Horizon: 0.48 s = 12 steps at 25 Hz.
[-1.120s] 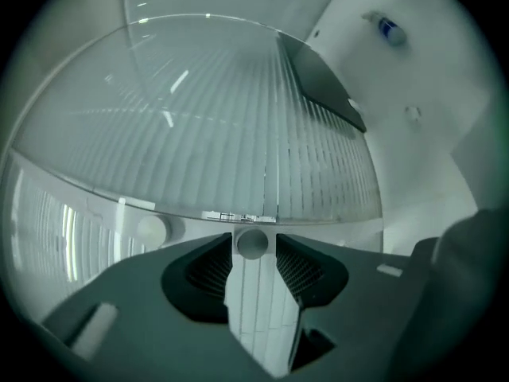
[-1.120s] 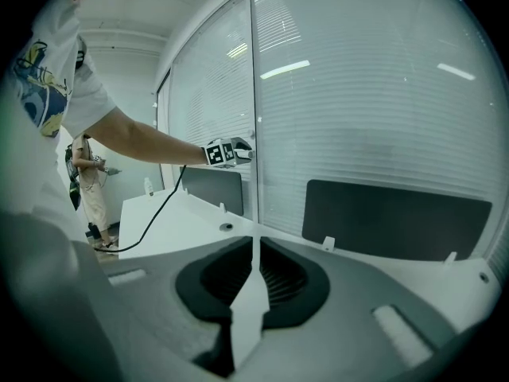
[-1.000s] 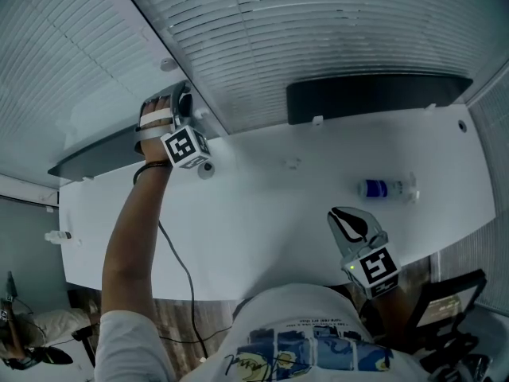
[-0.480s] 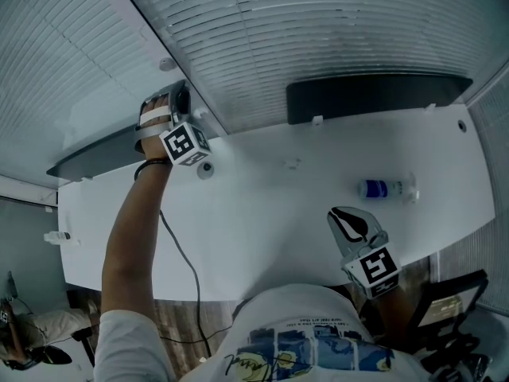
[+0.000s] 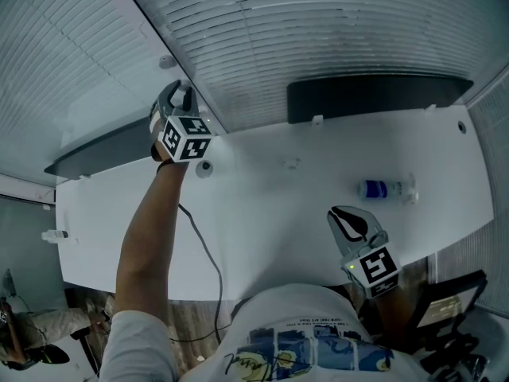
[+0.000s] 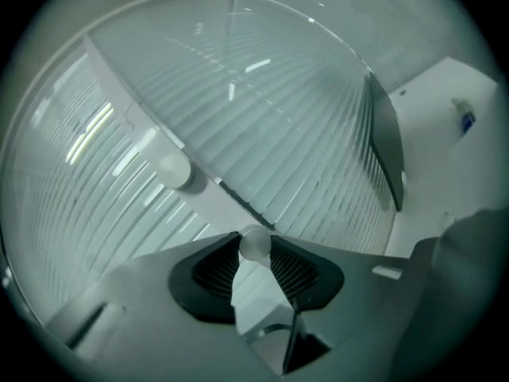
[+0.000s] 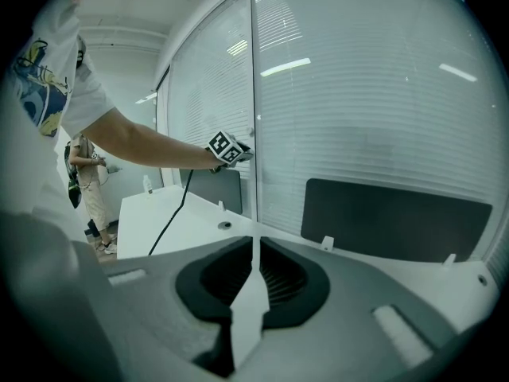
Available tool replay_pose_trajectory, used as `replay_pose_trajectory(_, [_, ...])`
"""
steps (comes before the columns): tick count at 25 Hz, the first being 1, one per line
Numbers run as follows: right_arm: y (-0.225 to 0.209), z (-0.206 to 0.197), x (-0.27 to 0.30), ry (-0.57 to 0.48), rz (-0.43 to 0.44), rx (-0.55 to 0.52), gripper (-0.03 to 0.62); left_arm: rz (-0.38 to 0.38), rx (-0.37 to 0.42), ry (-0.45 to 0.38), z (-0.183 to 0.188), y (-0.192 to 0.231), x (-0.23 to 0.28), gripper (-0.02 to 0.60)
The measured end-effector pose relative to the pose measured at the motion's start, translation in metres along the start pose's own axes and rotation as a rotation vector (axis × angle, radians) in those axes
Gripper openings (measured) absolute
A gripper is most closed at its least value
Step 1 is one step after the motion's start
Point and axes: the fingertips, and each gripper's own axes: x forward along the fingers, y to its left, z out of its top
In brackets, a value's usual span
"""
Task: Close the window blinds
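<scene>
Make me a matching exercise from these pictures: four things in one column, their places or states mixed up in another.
1 left gripper
2 right gripper
3 bottle
4 dark panel

A lying on its side on the white desk
B jaws together, nothing between them
C at the desk's back edge, before the blinds
D jaws on a small white knob

Pairs: 1-D, 2-B, 3-A, 4-C. The left jaws have just been closing onto that knob.

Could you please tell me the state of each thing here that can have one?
left gripper, jaws just closed onto the white knob
right gripper, shut, empty
blinds, lowered, slats look partly open
bottle, lying on its side on the desk
</scene>
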Motion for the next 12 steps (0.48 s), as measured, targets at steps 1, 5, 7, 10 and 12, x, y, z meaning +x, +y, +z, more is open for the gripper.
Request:
replay_pose_trajectory(1, [0.000, -0.003, 0.000, 0.003, 0.001, 0.001, 0.018, -0.002, -0.082, -0.001, 0.000, 0.001, -0.001, 0.124])
replay_pose_trajectory(5, [0.003, 0.004, 0.000, -0.013, 0.009, 0.024, 0.018, -0.001, -0.387, -0.009, 0.000, 0.007, -0.004, 0.123])
replay_pose_trajectory(7, [0.002, 0.008, 0.000, -0.012, 0.004, 0.022, 0.018, 0.000, -0.498, -0.011, -0.001, 0.009, -0.004, 0.124])
replay_pose_trajectory(10, [0.000, 0.004, 0.000, -0.004, 0.001, 0.002, 0.018, -0.004, -0.629, -0.012, -0.001, 0.011, -0.005, 0.123])
replay_pose_trajectory(12, [0.000, 0.001, 0.000, -0.009, 0.005, 0.017, 0.018, -0.014, -0.708, -0.016, -0.002, 0.011, -0.006, 0.123])
